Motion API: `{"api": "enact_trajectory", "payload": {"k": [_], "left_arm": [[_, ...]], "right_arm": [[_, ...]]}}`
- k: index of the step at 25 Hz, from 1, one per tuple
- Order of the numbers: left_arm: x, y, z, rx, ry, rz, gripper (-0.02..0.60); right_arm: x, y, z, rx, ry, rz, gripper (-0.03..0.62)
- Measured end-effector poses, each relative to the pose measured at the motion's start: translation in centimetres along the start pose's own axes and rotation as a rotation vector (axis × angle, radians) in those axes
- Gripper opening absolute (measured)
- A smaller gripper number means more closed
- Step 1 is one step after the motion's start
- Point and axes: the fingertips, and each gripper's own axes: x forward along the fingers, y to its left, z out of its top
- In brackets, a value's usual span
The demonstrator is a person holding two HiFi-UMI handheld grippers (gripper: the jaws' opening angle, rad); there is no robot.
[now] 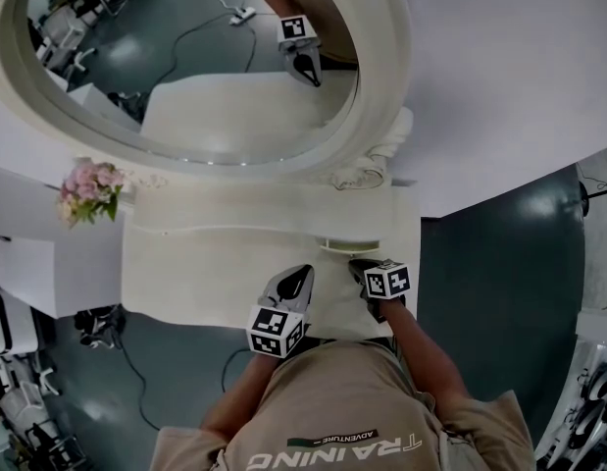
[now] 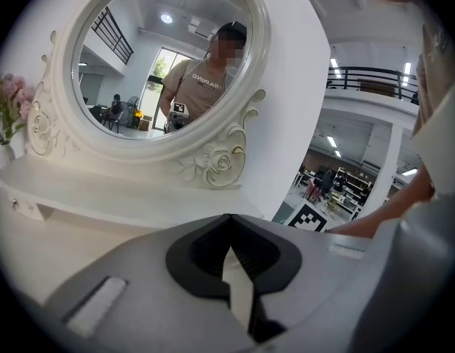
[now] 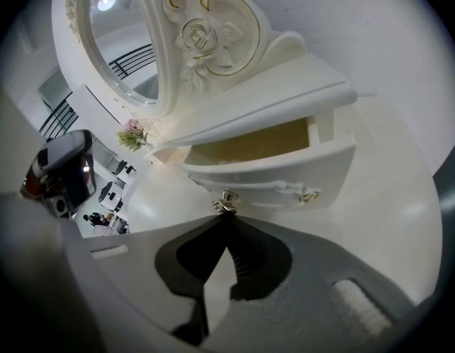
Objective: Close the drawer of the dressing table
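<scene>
The white dressing table [image 1: 205,273] has a small drawer [image 3: 278,169] under its upper shelf, pulled partly out so its yellowish inside shows. In the head view the drawer [image 1: 350,246] lies just ahead of my right gripper [image 1: 358,263]. A small metal knob [image 3: 226,203] sits on the drawer front. My right gripper [image 3: 226,218] is shut, its tips right at that knob. Beside it, over the tabletop, my left gripper [image 1: 303,273] is also shut and holds nothing. In the left gripper view, my left gripper [image 2: 228,219] points toward the mirror base.
A large oval mirror [image 1: 185,67] in a carved white frame [image 2: 220,160] rises behind the tabletop and reflects the person and a gripper. Pink flowers [image 1: 90,189] stand at the table's left end. A white wall is to the right, and cables lie on the dark floor [image 1: 136,381].
</scene>
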Motion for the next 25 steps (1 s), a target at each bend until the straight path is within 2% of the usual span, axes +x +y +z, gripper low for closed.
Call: {"api": "enact_trajectory", "payload": {"k": [14,19,22,25], "left_arm": [[1.1,0.7,0.2,0.001,0.017,-0.009,0.018],[1.0,1.0,0.4,0.001,0.012,0.005,0.018],[0.6,1.2,0.1,-0.004,0.013,0.019,0.018],[0.0,1.3,-0.2,-0.009,0.016,0.026,0.018]], "right_arm": [[0.6,-0.6,2.2,0.008,-0.024,0.003,0.003],[0.9,-1.1,3.3,-0.025,-0.024,-0.017,0.003],[0.9,-1.4,3.4,-0.002,-0.039,-0.020,0.003],[1.1,-1.7,3.7,-0.021,-0.068,-0.057,0.002]]}}
